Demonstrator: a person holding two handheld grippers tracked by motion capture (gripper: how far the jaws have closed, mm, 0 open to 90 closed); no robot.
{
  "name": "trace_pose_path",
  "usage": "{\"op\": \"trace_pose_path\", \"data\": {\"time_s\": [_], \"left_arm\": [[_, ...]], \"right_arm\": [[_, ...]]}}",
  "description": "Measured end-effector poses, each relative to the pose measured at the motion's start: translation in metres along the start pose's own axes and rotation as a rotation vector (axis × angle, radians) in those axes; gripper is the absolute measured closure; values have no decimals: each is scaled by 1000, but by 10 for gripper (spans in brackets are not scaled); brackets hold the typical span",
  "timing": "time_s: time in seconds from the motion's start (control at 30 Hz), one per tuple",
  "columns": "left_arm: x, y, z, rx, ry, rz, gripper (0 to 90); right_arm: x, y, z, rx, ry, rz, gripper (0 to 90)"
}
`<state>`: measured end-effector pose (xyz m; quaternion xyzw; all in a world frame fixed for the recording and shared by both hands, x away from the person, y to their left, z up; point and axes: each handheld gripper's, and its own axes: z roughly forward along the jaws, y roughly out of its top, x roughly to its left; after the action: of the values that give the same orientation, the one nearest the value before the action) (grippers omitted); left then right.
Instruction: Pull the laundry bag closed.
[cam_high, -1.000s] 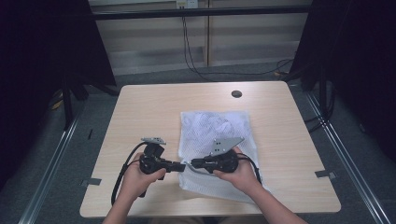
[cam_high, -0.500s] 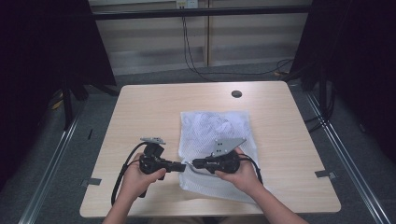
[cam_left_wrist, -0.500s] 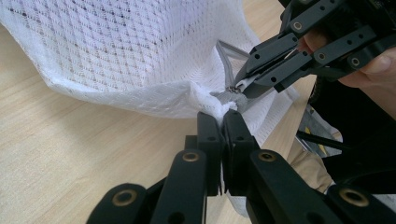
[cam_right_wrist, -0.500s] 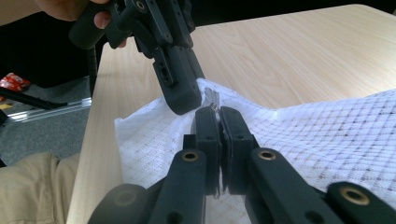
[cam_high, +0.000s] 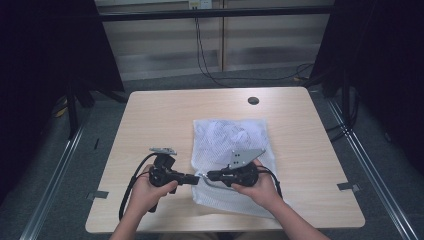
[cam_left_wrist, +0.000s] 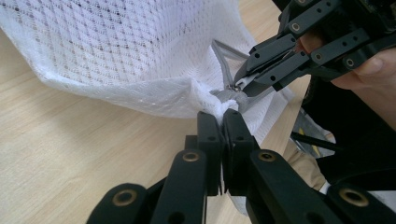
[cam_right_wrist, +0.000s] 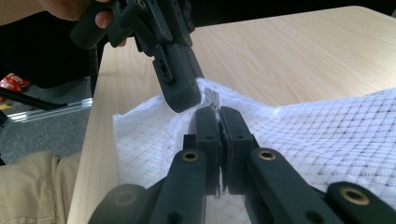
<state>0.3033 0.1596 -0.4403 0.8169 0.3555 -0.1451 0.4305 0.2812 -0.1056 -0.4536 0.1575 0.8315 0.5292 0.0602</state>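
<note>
Between the person's two hands, near the front edge of the table (cam_high: 150, 120), the two black grippers meet tip to tip over one white mesh bag (cam_high: 232, 137). Left gripper (cam_left_wrist: 223, 116): its jaws are pressed together, pinching a bunched corner of the mesh right at the grey zipper end (cam_left_wrist: 229, 95). Right gripper (cam_right_wrist: 214, 114): its jaws are closed too, clamped on a small metal piece at that same corner, probably the zipper pull, though it is too small and too covered by the jaws to be sure. The two sets of jaws are almost touching, with a gather of fabric between them.

The bag is one piece of soft netting with an open diamond weave, roughly rectangular, lying crumpled and flat on the pale wood-grain table beyond the right gripper and under the right hand (cam_high: 257, 187). Its near edge is partly hidden by that hand and forearm. One grey three-cornered plate with small holes sits on top of each gripper. Left hand (cam_high: 147, 190) wraps its handle, a black cable looping beside it. Far past the bag, one dark round disc (cam_high: 253, 100) sits in the tabletop
</note>
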Motion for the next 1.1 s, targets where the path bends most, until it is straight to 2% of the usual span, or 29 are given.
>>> {"op": "trace_pose_path", "data": {"time_s": [0.07,0.2,0.3,0.47,0.57,0.6,0.67,0.77,0.8,0.83,0.87,0.9,1.0,1.1], "left_arm": [[1,0,-1,-2,0,-8,877],[-1,1,-2,3,3,6,866],[-4,2,-2,-13,9,25,747],[-5,3,-3,-14,11,33,698],[-6,3,-5,5,12,49,671],[-7,3,-6,-4,20,44,669],[-6,3,-7,0,12,41,649],[-5,3,-6,3,33,56,673],[-4,4,-5,13,25,68,678],[-4,4,-5,13,25,68,740],[-4,4,-4,19,15,59,740],[-4,5,-3,39,24,67,844],[-5,5,-3,45,19,75,873],[-5,5,-6,30,2,63,877]], "right_arm": [[0,0,0,-5,-2,0,872],[-1,2,2,-9,-5,-3,872],[-1,6,3,-10,-11,-17,872],[-1,8,2,-6,-9,-29,872],[-1,8,2,1,-5,-34,872],[-1,8,3,2,-4,-41,871],[0,8,3,9,-5,-44,871],[-1,8,2,5,5,-47,871],[-1,8,3,1,14,-49,871],[0,8,3,4,13,-50,871],[0,8,3,4,13,-50,871],[1,9,4,3,12,-52,870],[1,9,6,-1,8,-52,868],[0,9,7,-20,5,-40,865]]}}
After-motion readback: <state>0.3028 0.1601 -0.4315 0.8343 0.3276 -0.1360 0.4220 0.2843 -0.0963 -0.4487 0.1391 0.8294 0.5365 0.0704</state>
